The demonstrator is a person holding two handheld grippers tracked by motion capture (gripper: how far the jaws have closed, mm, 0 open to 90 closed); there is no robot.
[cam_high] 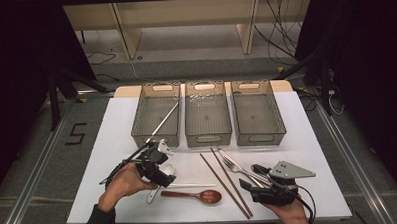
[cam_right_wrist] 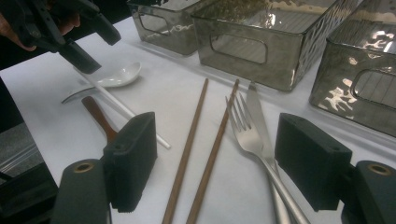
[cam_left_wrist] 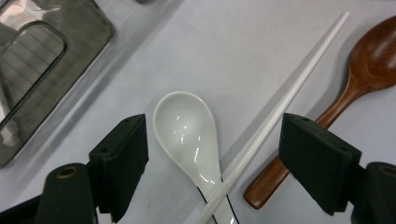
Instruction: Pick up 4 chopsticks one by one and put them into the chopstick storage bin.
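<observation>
My left gripper is open and hovers low over a white ceramic spoon; its jaws stand on either side of the spoon's bowl and of a white chopstick that crosses the spoon's handle. Neither pad touches them. A wooden spoon lies just beyond the chopstick. In the high view the left gripper is left of centre on the white table. My right gripper is open near the front right, and between its jaws lie two brown chopsticks, a fork and a knife.
Three grey see-through bins stand in a row at the back of the table. A second white chopstick leans inside the left bin. The wooden spoon lies near the front edge.
</observation>
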